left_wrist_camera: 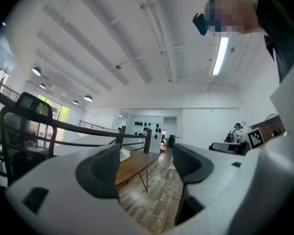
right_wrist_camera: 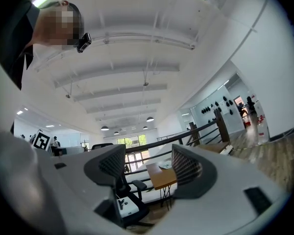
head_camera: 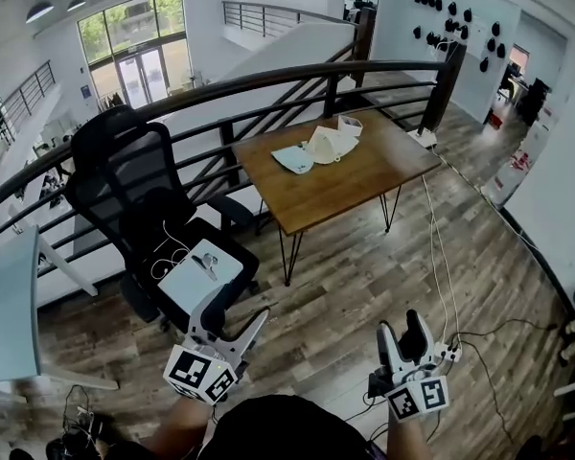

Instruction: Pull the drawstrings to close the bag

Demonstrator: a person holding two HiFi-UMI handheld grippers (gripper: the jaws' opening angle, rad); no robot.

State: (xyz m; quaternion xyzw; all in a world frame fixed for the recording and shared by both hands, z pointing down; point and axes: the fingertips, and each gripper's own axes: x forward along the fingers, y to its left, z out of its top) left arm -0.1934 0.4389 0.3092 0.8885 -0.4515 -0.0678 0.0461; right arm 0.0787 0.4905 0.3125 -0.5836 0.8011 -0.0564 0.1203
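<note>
With my left gripper (head_camera: 236, 318) and right gripper (head_camera: 402, 337) both spread empty and the bag (head_camera: 331, 145) well ahead on the table (head_camera: 350, 188), I might pinch cloth instead of drawstrings.

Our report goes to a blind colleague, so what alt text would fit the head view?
Seen from above, a person holds the left tongs and right tongs low over a wood floor, both open and empty, well short of a wooden table bearing pale cloth bags. A black office chair stands at left, a curved railing behind.
</note>
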